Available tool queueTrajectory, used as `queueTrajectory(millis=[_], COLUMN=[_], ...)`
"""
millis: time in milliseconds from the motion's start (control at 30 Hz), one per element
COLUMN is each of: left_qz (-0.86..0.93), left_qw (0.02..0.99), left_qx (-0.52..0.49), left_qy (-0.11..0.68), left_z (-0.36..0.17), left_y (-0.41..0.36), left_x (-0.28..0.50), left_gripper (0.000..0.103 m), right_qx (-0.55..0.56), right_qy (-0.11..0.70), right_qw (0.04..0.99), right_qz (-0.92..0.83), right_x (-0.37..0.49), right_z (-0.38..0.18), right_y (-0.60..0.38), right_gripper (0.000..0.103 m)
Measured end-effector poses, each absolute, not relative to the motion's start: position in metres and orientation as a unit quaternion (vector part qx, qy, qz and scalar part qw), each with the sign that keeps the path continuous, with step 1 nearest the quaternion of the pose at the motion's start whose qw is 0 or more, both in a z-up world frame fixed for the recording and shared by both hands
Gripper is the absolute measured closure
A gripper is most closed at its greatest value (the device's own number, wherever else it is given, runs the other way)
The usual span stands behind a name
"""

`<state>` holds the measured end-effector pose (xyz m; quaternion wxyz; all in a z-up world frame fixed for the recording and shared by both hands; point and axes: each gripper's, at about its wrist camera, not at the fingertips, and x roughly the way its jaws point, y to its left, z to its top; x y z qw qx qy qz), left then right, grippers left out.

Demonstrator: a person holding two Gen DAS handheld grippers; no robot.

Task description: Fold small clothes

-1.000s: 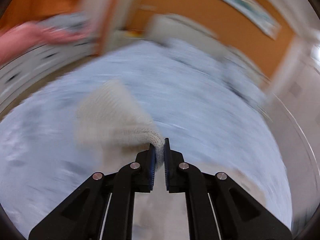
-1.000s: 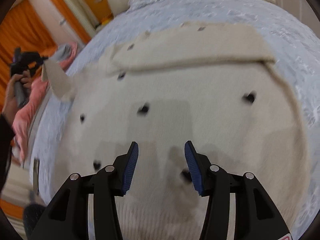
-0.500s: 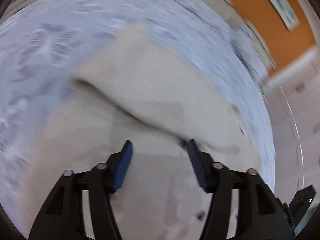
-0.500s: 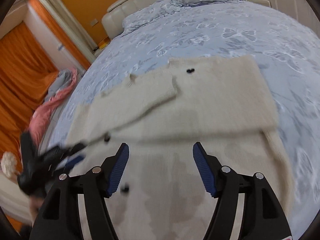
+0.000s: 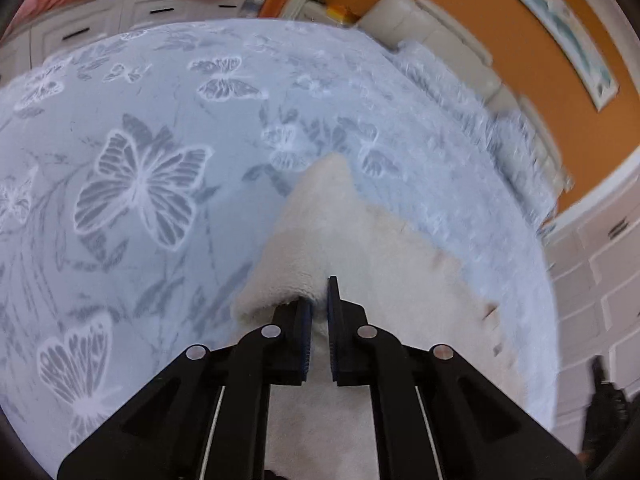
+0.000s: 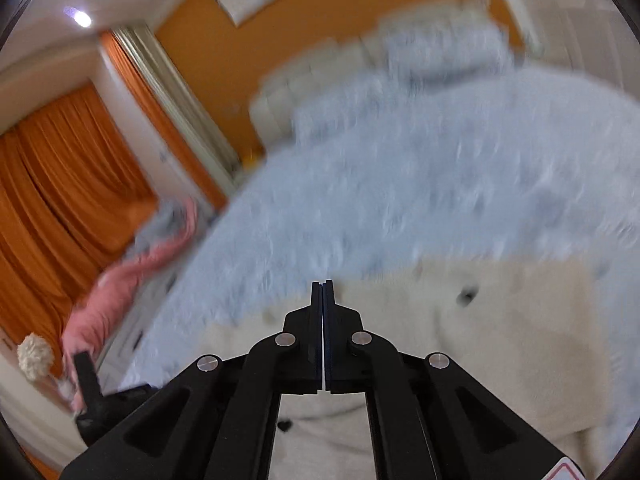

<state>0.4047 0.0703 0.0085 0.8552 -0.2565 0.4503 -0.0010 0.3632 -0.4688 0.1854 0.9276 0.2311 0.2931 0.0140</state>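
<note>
- Two grippers are yours to mind: your left gripper (image 5: 318, 300) has just snapped closed, and its blue pads pinch a fold of the cream sweater (image 5: 400, 272) at the garment's near edge.
- Your right gripper (image 6: 322, 292) has also just been closing; its jaws meet flat with nothing between them, and it hangs above the sweater (image 6: 500, 340) without touching it.
- From your left grip the fleecy knit rises into a soft ridge that tapers to a rounded tip further out, while the rest of the garment lies flat to the right and underneath the tool.
- In the right wrist view the sweater spreads beneath and to the right of the jaws, thick and nubbly, with small dark buttons (image 6: 467, 295) dotted on it.
- Under the garment lies the pale blue bedspread (image 5: 140, 184), printed with white-outlined butterflies.
- Half a second ago both pairs of jaws stood wide over the flat sweater; a second ago your left gripper held a knit edge up in the air.
- Further off, a pink garment (image 6: 120, 280) lies beside the bed, with orange curtains (image 6: 52, 200) behind it.
- Farthest away stand the padded cream headboard (image 5: 440, 40) and the orange wall (image 5: 500, 40).
</note>
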Motion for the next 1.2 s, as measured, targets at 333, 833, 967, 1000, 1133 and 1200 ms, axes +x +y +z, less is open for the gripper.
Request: queueTrajectory(millis=[333,833,967,1000,1133,1200], left_qz=[0.011,0.023,0.020,0.020,0.026,0.025], left_qw=[0.835,0.854,0.852,0.850,0.850,0.850], left_qx=[-0.276,-0.211,-0.209,-0.208,-0.193,-0.190], left_qy=[0.476,0.475,0.480,0.483,0.489,0.491], left_z=[-0.030,-0.027,-0.028,-0.031,-0.027,-0.026], left_y=[0.079,0.062,0.062,0.062,0.058,0.059], left_x=[0.400,0.411,0.408,0.408,0.411,0.412], left_gripper=[0.092,0.094,0.094,0.094,0.094,0.094], right_qx=[0.280,0.237,0.287,0.278,0.303,0.312], right_qy=[0.421,0.487,0.382,0.372,0.472,0.425], right_qw=[0.863,0.841,0.878,0.885,0.828,0.850], right_qz=[-0.011,-0.022,0.013,0.007,-0.019,-0.002], right_x=[0.399,0.388,0.367,0.368,0.389,0.377], right_z=[0.101,0.057,0.110,0.112,0.062,0.087], right_y=[-0.491,-0.484,-0.487,-0.487,-0.497,-0.498], right_gripper=[0.032,0.099,0.099,0.099,0.099,0.099])
